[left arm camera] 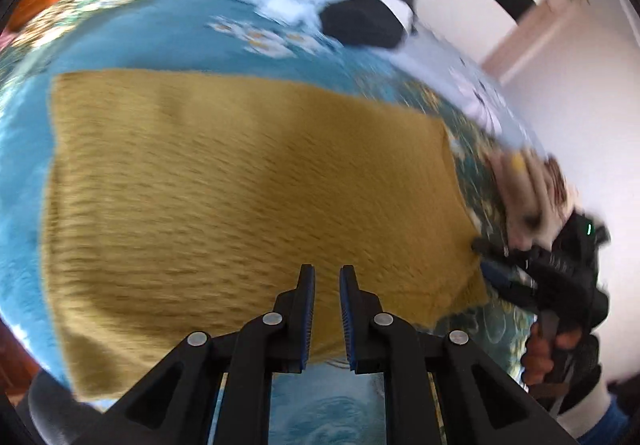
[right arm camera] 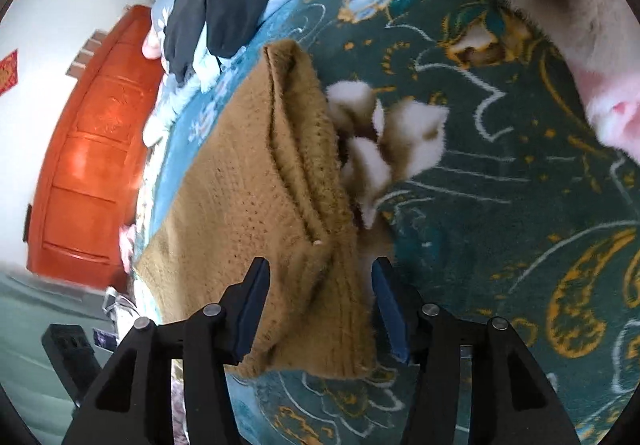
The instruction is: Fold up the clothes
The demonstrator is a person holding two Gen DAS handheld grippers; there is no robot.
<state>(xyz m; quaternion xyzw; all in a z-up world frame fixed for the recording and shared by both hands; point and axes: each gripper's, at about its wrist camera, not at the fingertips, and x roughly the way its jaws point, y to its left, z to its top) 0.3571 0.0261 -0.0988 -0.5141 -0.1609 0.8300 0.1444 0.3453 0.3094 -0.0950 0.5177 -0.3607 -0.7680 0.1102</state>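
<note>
Fingers of the left gripper (left arm camera: 327, 273) sit nearly together, empty, over the blurred sweater (left arm camera: 240, 185); right gripper (right arm camera: 320, 277) fingers spread astride its corner, covering a fluffy toy (right arm camera: 384, 141).

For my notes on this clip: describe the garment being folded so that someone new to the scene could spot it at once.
Start at the bed, with its teal floral bedspread. The mustard knit sweater lies flat in the middle of it, one corner between the right gripper fingers. It is the only yellow-brown, coarse-knit piece; the dark clothes pile sits farther back.
</note>
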